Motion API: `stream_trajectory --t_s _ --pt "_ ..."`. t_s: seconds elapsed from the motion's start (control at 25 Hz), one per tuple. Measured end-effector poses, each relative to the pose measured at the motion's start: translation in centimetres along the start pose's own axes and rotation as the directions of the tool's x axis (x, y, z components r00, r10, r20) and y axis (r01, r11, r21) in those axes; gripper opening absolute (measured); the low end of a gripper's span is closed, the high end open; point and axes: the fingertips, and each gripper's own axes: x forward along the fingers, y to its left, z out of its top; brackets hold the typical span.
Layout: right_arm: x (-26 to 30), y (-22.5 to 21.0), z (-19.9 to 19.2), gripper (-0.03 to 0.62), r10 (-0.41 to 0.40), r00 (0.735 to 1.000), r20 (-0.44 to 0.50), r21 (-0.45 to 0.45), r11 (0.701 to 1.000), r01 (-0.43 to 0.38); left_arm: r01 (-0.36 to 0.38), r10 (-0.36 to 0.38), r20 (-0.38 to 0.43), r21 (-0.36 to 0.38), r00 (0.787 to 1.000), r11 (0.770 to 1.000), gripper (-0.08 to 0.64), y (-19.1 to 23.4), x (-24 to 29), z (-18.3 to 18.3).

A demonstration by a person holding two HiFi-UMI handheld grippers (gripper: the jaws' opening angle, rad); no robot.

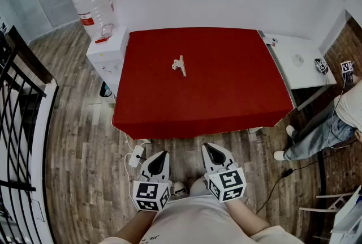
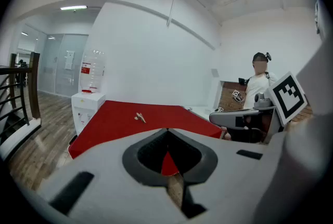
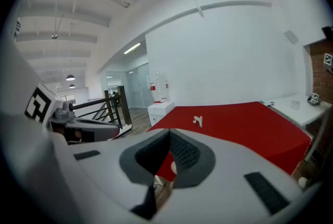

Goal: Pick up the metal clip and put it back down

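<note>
- A black metal railing (image 1: 17,124) is seen at the far left, and open wood-plank floor (image 1: 73,141) lies between it and the table.
- A white water dispenser (image 1: 107,50), topped by a clear plastic bottle (image 1: 95,5), is set just beside the table's left edge. The print on the bottle's red label is too small to be read.
- The left gripper (image 1: 162,155) is held low over the floor, short of the table's near edge. Its jaws are pressed together and nothing is held between them.
- The rectangular table draped in red cloth (image 1: 226,95) is backed near a white wall.
- The small pale metal clip (image 1: 179,65) is laid on the cloth, left of centre and nearer the far edge. It is well apart from every edge and from both grippers, with bare cloth all round it.
- The right gripper (image 1: 208,148) is held beside the left one, likewise clenched and empty.
- Black-and-white square patterns are carried on both marker cubes (image 1: 226,183).
- A white side table (image 1: 294,61) is placed just beside the red table's right edge.
- A person in jeans (image 1: 317,132) is seen at the far right.
</note>
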Motion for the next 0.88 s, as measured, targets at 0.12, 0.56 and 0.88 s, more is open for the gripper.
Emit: stream_trajectory --t_s 0.12,0.56,0.88 --pt "0.8 -0.4 0.1 0.006 -0.006 1.0 -0.007 0.003 1.0 0.006 0.006 -0.006 0.003 -0.002 1.0 1.0 0.006 0.3 1.0 0.6" --pt "9.6 -7.2 2.8 0.006 0.012 1.0 0.011 0.019 1.0 -0.012 -0.007 0.007 -0.01 -0.005 1.0 1.0 0.006 3.2 11.4 3.2" --pt "16.3 -16.1 8.4 0.006 0.036 0.998 0.047 -0.031 0.999 -0.035 -0.053 0.053 -0.007 0.005 0.999 0.999 0.006 4.5 21.7 8.2"
